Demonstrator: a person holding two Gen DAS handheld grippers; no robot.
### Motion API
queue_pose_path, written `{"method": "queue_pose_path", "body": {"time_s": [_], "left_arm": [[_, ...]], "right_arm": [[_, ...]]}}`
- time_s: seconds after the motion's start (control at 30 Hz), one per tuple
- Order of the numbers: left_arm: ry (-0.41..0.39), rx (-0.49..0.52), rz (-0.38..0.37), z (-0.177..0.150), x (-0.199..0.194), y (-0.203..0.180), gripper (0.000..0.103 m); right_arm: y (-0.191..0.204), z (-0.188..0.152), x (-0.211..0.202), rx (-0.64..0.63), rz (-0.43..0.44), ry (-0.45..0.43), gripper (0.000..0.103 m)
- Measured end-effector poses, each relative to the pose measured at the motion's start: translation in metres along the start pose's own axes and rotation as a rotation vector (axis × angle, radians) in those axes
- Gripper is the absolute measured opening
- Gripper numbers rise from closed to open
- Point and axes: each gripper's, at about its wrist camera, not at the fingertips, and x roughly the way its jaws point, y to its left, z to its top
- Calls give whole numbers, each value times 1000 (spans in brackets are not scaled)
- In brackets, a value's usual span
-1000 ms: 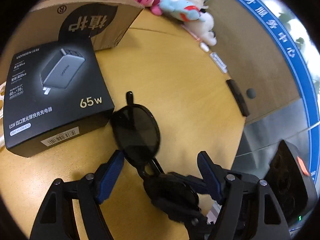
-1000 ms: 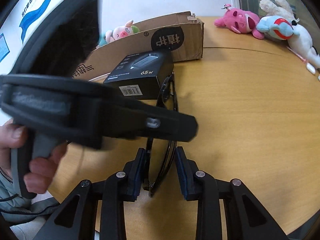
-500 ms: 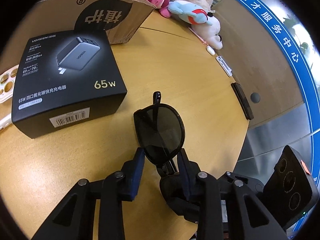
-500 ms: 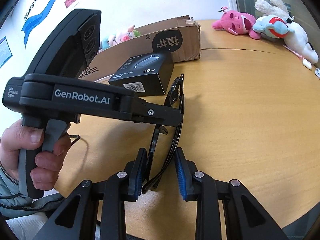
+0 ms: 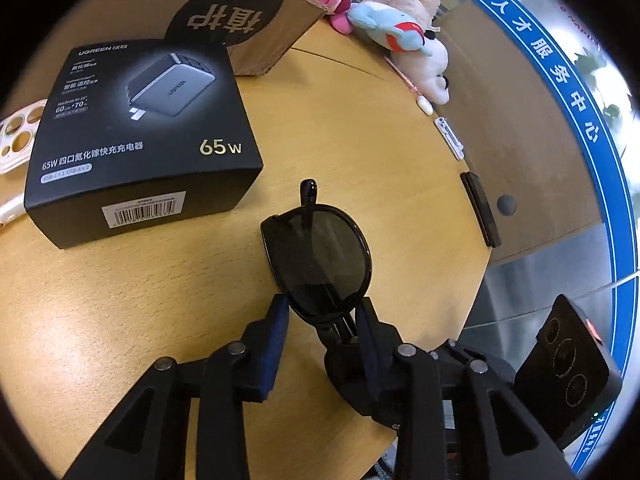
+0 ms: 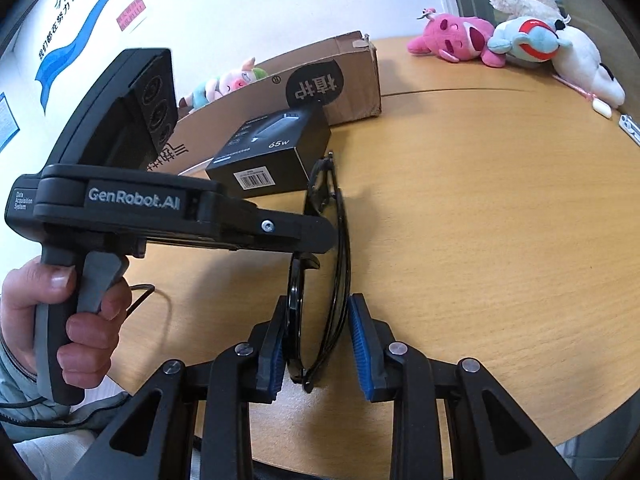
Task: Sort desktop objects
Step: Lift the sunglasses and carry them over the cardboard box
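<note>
One pair of sunglasses [image 6: 324, 280], folded, held above a round wooden table [image 6: 480, 240] near its near edge, gripped from two sides. Right gripper [image 6: 322, 344]: narrowly parted, both blue pads pressing on the folded frame at one lens, left pad on the lens front, right pad on the folded arm side. Left gripper [image 5: 322, 320]: also narrow, jaws opening slightly at this moment; the bridge end of the other lens sits between its fingers, and whether the pads still press on it I cannot tell. In the left wrist view the dark lens [image 5: 316, 260] faces the camera, one temple tip [image 5: 308, 190] poking up behind it. One hand [image 6: 60, 320] on the left tool's trigger grip, pale sleeve below. On the table, far left of the glasses: one black charger box [image 5: 140, 140], marked 65w, lying flat; behind it one open cardboard box [image 5: 224, 8] on its side. One white phone case [image 5: 16, 128] at the left edge beside the charger box. Plush toys counted: three in a heap at the far right, pink [image 6: 456, 40], blue [image 6: 528, 40], white [image 6: 580, 60]; a fourth, pastel [image 6: 224, 84], behind the cardboard box. Small items along the right rim: one white oval piece [image 5: 425, 105], one white clip-like piece [image 5: 450, 138], one black bar [image 5: 480, 208].
</note>
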Motion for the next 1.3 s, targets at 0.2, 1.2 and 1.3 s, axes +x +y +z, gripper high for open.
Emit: {"method": "queue_pose_path", "body": {"time_s": [0.2, 1.2, 1.3], "left_arm": [[-3, -14, -17, -3, -3, -2, 62], [-235, -2, -137, 65, -107, 9, 22], [-292, 17, -99, 98, -140, 8, 22]], "right_arm": [[19, 5, 12, -128, -80, 35, 69], [59, 105, -9, -143, 174, -120, 25], [80, 150, -8, -214, 197, -160, 25]]}}
